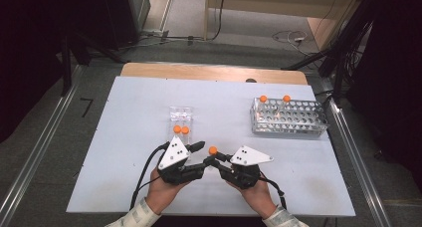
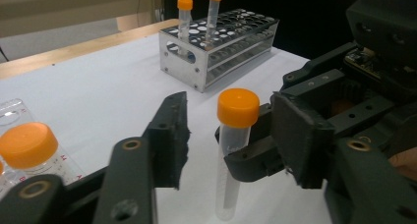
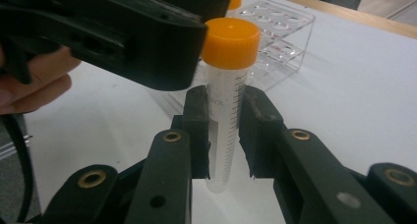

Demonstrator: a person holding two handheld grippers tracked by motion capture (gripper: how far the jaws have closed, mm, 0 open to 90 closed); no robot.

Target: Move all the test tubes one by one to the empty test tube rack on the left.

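The right gripper (image 3: 223,135) is clamping its jaws on a clear, orange-capped tube (image 3: 225,111), holding it upright just above the table (image 1: 124,137). The left gripper (image 2: 231,135) is standing with its jaws partly parted around the tube's capped upper end, pads not pressing it. Beyond the jaws a metal rack (image 2: 216,52) is carrying two more tubes; a clear rack (image 3: 280,32) is standing behind.

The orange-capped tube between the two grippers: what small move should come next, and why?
Probably the left gripper should close on the tube near its orange cap. The right gripper already clamps the tube's body upright, while the left gripper's pads stand on either side of its top and do not yet press it.
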